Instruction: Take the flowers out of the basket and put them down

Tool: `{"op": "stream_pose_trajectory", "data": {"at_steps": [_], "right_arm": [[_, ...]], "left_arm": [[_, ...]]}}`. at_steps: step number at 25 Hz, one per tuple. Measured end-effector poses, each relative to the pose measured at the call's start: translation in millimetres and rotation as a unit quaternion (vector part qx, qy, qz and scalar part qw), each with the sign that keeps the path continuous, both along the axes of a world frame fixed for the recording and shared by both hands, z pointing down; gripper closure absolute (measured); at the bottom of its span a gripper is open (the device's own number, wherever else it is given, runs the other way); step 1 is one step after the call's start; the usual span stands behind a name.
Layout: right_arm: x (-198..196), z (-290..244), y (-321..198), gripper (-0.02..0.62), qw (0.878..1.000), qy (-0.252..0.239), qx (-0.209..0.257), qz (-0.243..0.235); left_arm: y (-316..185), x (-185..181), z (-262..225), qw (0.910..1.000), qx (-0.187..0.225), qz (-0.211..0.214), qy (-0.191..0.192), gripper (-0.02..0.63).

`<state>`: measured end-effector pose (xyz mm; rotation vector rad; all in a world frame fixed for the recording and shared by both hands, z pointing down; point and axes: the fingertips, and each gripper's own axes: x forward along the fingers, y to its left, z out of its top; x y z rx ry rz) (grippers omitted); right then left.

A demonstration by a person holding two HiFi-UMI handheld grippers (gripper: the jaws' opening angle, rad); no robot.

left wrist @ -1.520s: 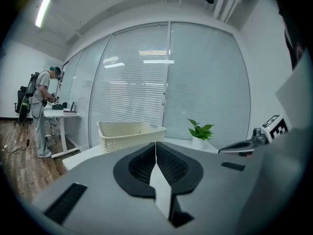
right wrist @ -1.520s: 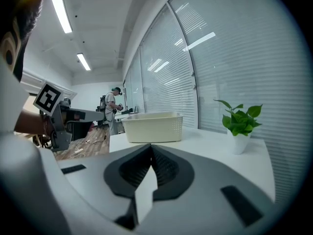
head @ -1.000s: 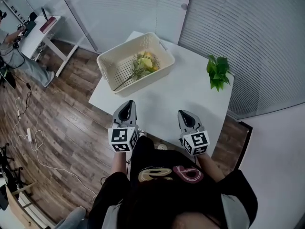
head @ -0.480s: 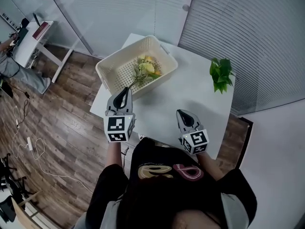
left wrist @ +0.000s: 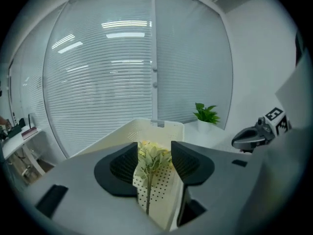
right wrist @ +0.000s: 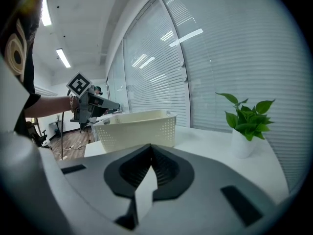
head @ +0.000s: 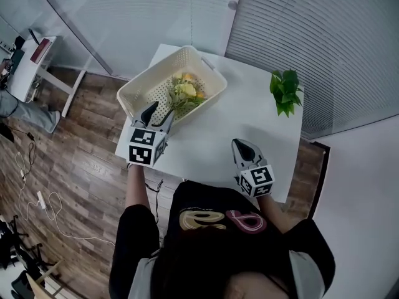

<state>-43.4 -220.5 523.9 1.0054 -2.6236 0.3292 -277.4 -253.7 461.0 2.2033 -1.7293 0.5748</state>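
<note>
A cream perforated basket point(head: 144, 85) stands on the white table point(head: 249, 117), at its far left corner. A bunch of yellow flowers with green leaves point(head: 181, 93) lies inside, its stem towards me. My left gripper point(head: 161, 110) hovers at the basket's near rim. Its jaws have just been opening and stand open. In the left gripper view the flowers point(left wrist: 152, 156) and basket point(left wrist: 128, 130) show through the gap of that gripper point(left wrist: 154, 149), with no pad touching them. My right gripper point(head: 241, 144) is shut and empty over the table's near side; its jaws point(right wrist: 151, 149) meet at the tips.
A small potted green plant point(head: 285, 91) stands at the table's far right corner. Window blinds run behind the table. Wooden floor lies to the left, with a desk point(head: 31, 61) and a seated person beyond it. The basket point(right wrist: 139, 128) and left gripper point(right wrist: 93, 106) also appear in the right gripper view.
My left gripper has moved forward from the table's near edge to the basket's near rim, and its jaws have gone from shut to open. The right gripper has barely shifted.
</note>
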Motion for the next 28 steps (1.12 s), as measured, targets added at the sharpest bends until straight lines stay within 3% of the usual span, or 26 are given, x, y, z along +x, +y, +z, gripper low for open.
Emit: {"op": "stream_pose_trajectory", "data": {"at_steps": [5, 8, 12, 16, 19, 23, 28], "right_arm": [[7, 3, -6, 0.584, 1.0, 0.004, -0.01, 0.018], [10, 4, -7, 0.584, 0.999, 0.007, -0.017, 0.028], [17, 5, -12, 0.584, 0.999, 0.007, -0.03, 0.042], [15, 8, -10, 0.584, 0.998, -0.003, -0.05, 0.038], [12, 13, -7, 0.584, 0.998, -0.001, -0.059, 0.034], [8, 16, -3, 0.584, 0.997, 0.006, -0.07, 0.031], [11, 22, -3, 0.584, 0.996, 0.014, -0.086, 0.035]], "left_arm": [[-30, -4, 12, 0.9978, -0.046, 0.027, 0.04, 0.396], [-38, -8, 27, 0.9935, -0.096, 0.047, 0.041, 0.395], [-43, -4, 55, 0.9804, -0.17, 0.089, 0.041, 0.379], [-48, -4, 70, 0.9727, -0.198, 0.107, 0.058, 0.365], [-52, -10, 84, 0.97, -0.216, 0.104, 0.038, 0.336], [-47, -11, 105, 0.9596, -0.259, 0.108, 0.021, 0.309], [-49, -10, 124, 0.9473, -0.29, 0.132, -0.035, 0.301]]}}
